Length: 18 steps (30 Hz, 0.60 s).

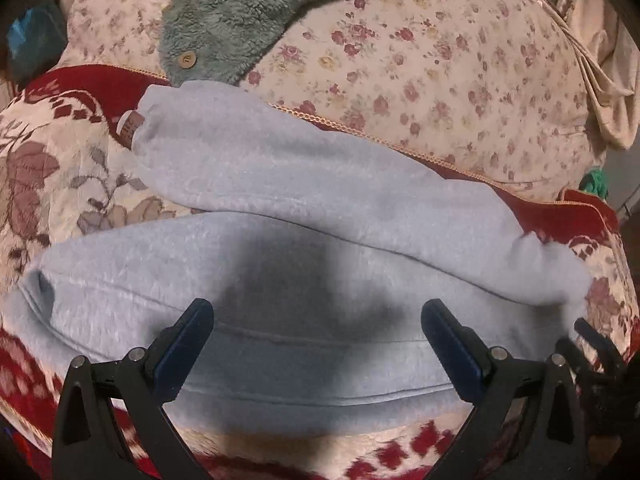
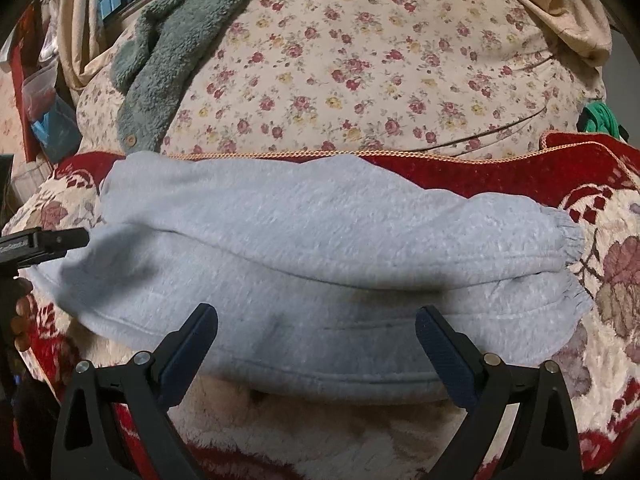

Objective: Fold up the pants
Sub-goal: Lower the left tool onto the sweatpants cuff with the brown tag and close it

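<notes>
Light grey fleece pants (image 1: 304, 216) lie flat across a red and cream floral blanket (image 1: 52, 176), the two legs side by side. In the right wrist view the pants (image 2: 320, 240) show elastic cuffs (image 2: 568, 240) at the right end. My left gripper (image 1: 316, 312) is open, jaws wide apart, just above the near leg, holding nothing. My right gripper (image 2: 316, 320) is open too, over the near edge of the pants, empty. The left gripper's tip (image 2: 60, 240) shows at the left edge of the right wrist view, at the pants' left end.
A floral-print quilt (image 2: 380, 60) is heaped behind the pants. A grey-green fleece garment (image 1: 240, 12) with a wooden button lies on it. A green item (image 2: 600, 118) sits at far right. A plastic box (image 2: 48, 116) stands at far left.
</notes>
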{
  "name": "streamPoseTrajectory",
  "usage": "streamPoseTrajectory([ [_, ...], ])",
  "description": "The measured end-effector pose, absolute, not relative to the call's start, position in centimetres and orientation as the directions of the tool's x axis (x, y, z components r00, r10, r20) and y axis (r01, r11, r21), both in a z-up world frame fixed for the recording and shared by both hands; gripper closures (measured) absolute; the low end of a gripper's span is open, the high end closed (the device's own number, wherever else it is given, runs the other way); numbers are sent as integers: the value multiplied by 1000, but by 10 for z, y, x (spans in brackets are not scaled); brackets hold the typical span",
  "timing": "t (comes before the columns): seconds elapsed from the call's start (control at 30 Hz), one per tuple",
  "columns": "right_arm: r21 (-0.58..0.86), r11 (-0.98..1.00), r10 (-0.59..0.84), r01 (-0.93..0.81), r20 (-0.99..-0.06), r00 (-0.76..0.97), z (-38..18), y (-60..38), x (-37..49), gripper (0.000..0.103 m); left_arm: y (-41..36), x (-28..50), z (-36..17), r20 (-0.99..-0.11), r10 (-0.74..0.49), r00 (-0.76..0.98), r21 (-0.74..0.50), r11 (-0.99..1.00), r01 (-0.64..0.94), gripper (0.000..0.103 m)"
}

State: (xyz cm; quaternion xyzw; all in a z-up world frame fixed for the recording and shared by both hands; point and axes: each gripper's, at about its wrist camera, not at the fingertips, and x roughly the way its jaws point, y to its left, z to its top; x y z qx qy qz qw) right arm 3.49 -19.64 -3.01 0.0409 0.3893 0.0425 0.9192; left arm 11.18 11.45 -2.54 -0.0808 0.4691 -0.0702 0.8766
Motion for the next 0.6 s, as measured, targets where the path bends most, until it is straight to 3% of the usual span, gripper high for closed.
streamPoseTrajectory([
  [0.33,78,992,127,-102,-722,680,-32,-185,35,2,109,131,-74,-859,-45,509,-62,998,-18,0],
  [0.6,104,991,134,-84,-730,670,-34,-190,38,2,111,131,-91,-886,-65,459,-75,997,-4,0],
])
